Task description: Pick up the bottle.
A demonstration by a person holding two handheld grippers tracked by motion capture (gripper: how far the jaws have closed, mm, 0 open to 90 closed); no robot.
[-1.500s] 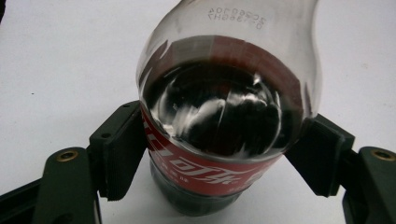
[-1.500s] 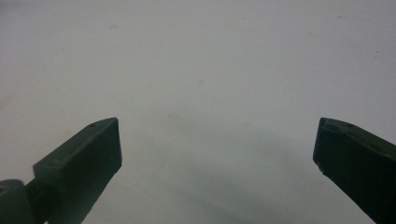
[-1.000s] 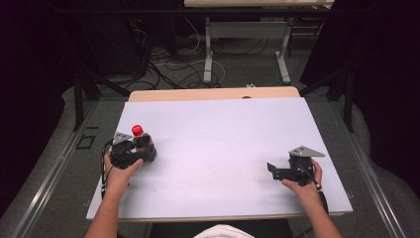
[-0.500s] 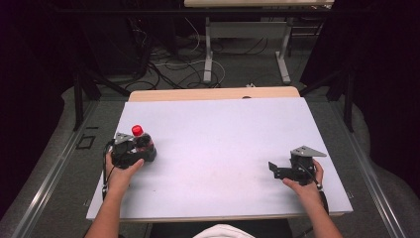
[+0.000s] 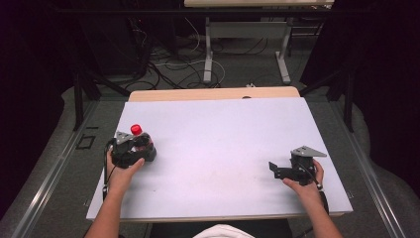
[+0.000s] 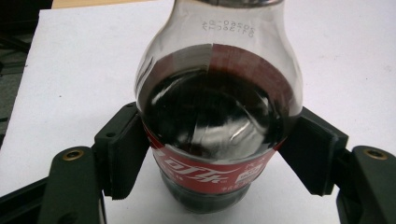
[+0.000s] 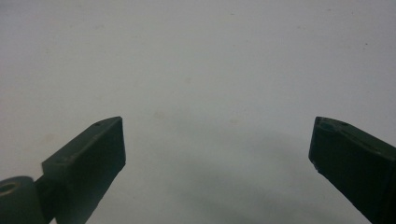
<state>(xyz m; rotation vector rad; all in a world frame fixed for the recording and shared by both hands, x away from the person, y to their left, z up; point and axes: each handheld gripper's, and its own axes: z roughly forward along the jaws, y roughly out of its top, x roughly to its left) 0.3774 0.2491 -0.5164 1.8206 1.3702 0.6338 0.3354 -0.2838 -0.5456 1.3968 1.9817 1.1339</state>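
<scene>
1. A cola bottle (image 6: 218, 116) was seen standing on the white bench (image 5: 223, 148) near its left edge, red cap (image 5: 136, 129) up.
2. The left gripper (image 5: 132, 148) was clamped on the bottle; its jaws had just been closing, pads pressed on both sides at the red label (image 6: 210, 170).
3. The right gripper (image 5: 280, 171) was held released, nothing between its jaws, well apart at the bench's right side.
4. Step judged: grasp being secured. To be done well, the squeeze should be kept level and centred on the label band, not the rounded shoulder, and the bottle kept upright when lifted.
5. Long axis was vertical; the neck pointed straight up, base flat on the bench.
</scene>
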